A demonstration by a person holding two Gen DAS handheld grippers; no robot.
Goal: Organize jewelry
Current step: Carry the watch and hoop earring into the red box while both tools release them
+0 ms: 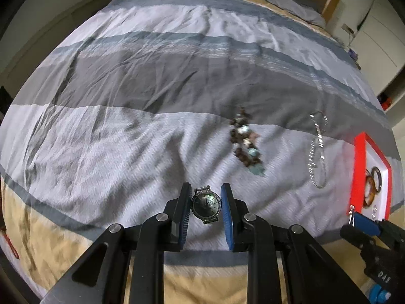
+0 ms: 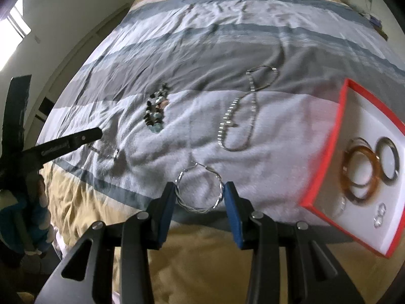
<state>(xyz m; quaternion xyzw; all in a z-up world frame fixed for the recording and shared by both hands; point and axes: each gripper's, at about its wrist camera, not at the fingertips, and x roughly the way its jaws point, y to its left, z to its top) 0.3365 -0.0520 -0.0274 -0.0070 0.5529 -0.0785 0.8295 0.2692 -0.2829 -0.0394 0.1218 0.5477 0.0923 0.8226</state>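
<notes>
While clamped between the two blue pads of the left gripper (image 1: 205,209), one small watch (image 1: 205,207) with a dark round face hangs lifted above the striped bedspread (image 1: 126,131), jaws drawn in on either side of its case. Held the same way in the right gripper (image 2: 200,193): one large twisted silver hoop earring (image 2: 200,190), pads pressing its left and right edges.

Taking the red-rimmed box (image 2: 321,177) as landmark:
- Inside it, on the white lining: two bangles touching each other, one amber bangle (image 2: 362,174) and one dark-rimmed bangle (image 2: 388,162); nearer its lower corner, some small silvery pieces (image 2: 379,215), too blurred to count with certainty.
- Left of it, on the bedspread and well apart from its rim: one silver chain necklace (image 2: 238,116) lying in a loose figure-eight loop.
- Further left again, beyond the chain: one beaded bracelet (image 2: 155,111) of dark, pale and turquoise stones, bunched in a heap.
- Far left of it, below the tip of the left gripper as seen from the right wrist: one small silver ring-shaped piece (image 2: 116,154) on the cloth, not clear enough to name.

Hoop earring held just left of the box's near corner, not over it; watch held well to the left of the box, with the right gripper's tip between the two in the left wrist view.
</notes>
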